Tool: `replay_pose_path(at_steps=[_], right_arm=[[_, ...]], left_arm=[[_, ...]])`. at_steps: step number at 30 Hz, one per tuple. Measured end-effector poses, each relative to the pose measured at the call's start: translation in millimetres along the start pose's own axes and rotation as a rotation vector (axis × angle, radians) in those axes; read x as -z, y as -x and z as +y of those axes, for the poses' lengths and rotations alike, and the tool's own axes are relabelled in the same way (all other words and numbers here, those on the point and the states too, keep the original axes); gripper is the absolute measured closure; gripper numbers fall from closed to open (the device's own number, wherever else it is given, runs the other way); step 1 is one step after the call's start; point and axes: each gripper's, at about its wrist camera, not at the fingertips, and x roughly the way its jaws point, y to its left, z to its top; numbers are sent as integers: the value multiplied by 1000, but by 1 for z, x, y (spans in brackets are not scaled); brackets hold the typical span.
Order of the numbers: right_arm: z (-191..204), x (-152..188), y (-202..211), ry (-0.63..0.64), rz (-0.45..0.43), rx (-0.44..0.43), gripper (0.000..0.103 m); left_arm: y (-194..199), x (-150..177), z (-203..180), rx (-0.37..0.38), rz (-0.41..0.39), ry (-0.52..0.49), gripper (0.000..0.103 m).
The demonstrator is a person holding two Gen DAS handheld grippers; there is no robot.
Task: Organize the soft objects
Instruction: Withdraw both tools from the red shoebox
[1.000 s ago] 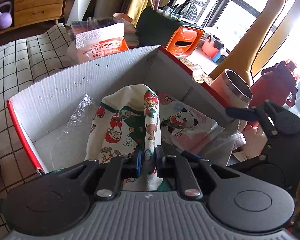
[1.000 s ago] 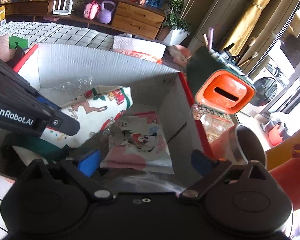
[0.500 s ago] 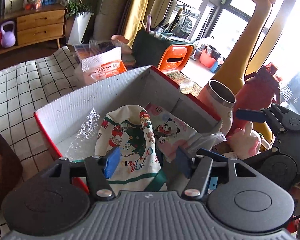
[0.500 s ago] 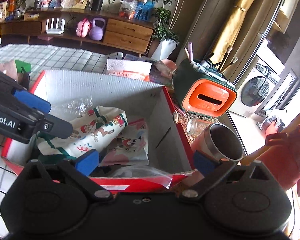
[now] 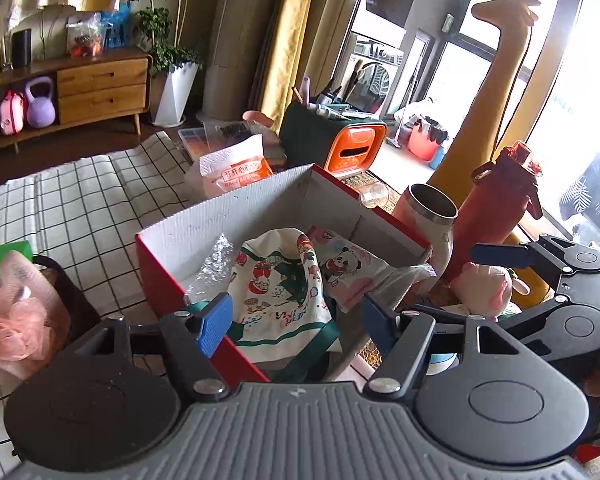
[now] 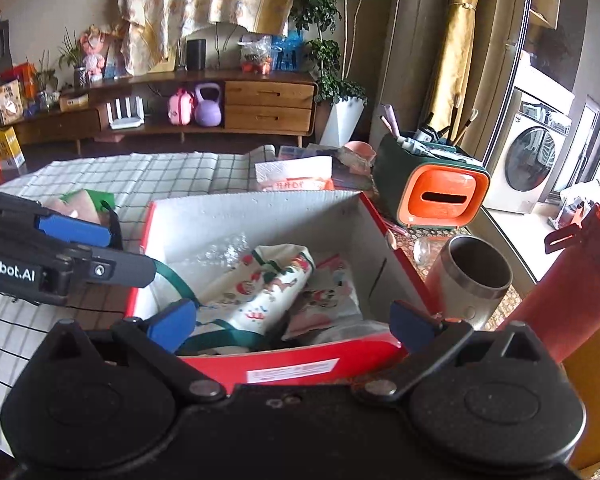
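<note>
Both grippers are spread wide and carrying nothing. The left gripper [image 5: 296, 322] hangs over the near edge of the red cardboard box [image 5: 162, 276], and the right gripper [image 6: 294, 320] sits just in front of that same box [image 6: 300, 360]. Inside the box lies the Christmas-print cloth bag [image 5: 278, 292] with its green strap draped toward the near wall, and right beside it, touching, is a folded panda-print cloth [image 5: 348, 268]. Some crinkly clear plastic [image 5: 214, 260] is tucked in the box's left corner. Off to the left on the checked worktop [image 5: 80, 204] there's a pink mesh pouf [image 5: 4, 320] — well apart from the box. A steel tumbler [image 6: 476, 276] stands just right of the box.
</note>
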Motion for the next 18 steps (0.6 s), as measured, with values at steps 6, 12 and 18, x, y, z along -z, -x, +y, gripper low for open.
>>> replay_pose_path(at_steps=[6,12,18], right_arm=[[21,-1,15,-15,-27,-38,0],[45,0,27,-23,-46,-76,0],[71,1,38,-18,-57,-141,0]], left_arm=[[33,11,3,-17,-38,-18,26],[73,25,14,-34,-66,-5,19],[110,43,35,-53,-93,31,16]])
